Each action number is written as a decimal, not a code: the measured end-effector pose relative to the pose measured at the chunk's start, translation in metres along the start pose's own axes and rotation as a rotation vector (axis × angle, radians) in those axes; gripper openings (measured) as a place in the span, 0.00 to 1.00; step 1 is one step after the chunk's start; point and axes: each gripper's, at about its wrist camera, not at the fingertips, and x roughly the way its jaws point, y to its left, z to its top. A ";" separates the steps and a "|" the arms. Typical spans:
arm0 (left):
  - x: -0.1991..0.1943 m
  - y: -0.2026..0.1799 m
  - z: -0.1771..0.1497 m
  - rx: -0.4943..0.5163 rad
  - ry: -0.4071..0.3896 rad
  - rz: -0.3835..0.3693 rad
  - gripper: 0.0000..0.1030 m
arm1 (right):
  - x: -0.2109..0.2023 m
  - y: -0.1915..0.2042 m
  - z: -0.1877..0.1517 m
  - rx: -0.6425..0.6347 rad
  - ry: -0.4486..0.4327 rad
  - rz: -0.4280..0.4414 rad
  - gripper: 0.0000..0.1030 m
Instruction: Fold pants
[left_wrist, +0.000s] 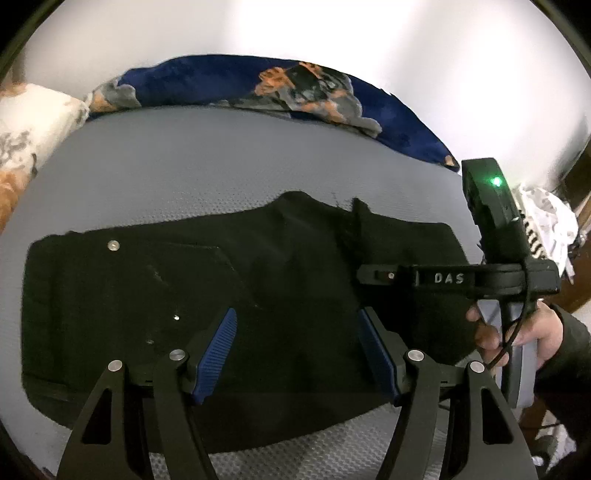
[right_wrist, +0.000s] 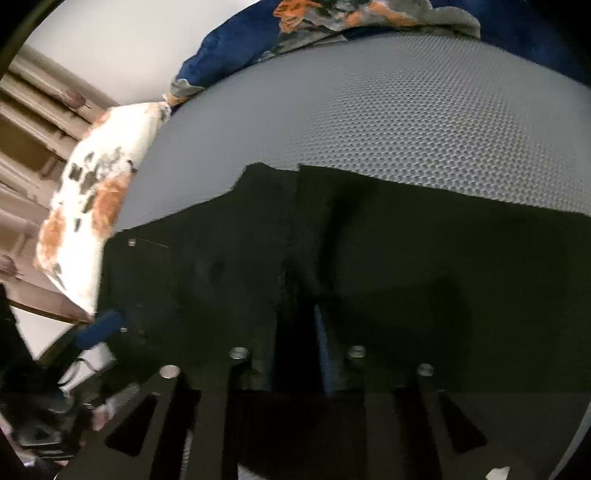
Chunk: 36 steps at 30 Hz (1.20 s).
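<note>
Black pants (left_wrist: 184, 295) lie folded on the grey mesh bed surface (left_wrist: 166, 177). In the left wrist view my left gripper (left_wrist: 299, 339) is open, its blue pads (left_wrist: 218, 350) spread just above the pants, holding nothing. My right gripper (left_wrist: 373, 277) reaches in from the right, low over the pants, held by a hand (left_wrist: 517, 332). In the right wrist view the pants (right_wrist: 406, 258) fill the lower frame and the right gripper (right_wrist: 299, 332) has its jaws close together on a raised fold of black cloth. The left gripper's blue pad (right_wrist: 99, 328) shows at the left.
A blue patterned blanket (left_wrist: 240, 85) lies along the far edge of the bed. A white and orange pillow (left_wrist: 26, 129) sits at the left, also in the right wrist view (right_wrist: 92, 206). A white wall is behind. A radiator with cloth (left_wrist: 546, 229) stands at the right.
</note>
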 end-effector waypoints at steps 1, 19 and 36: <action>0.000 0.000 0.000 -0.006 0.006 -0.020 0.65 | -0.008 0.001 -0.001 -0.005 -0.013 -0.001 0.25; 0.069 0.004 0.016 -0.268 0.296 -0.389 0.65 | -0.112 -0.080 -0.071 0.253 -0.226 -0.037 0.38; 0.106 -0.036 0.007 -0.260 0.391 -0.446 0.05 | -0.110 -0.103 -0.097 0.314 -0.221 -0.034 0.38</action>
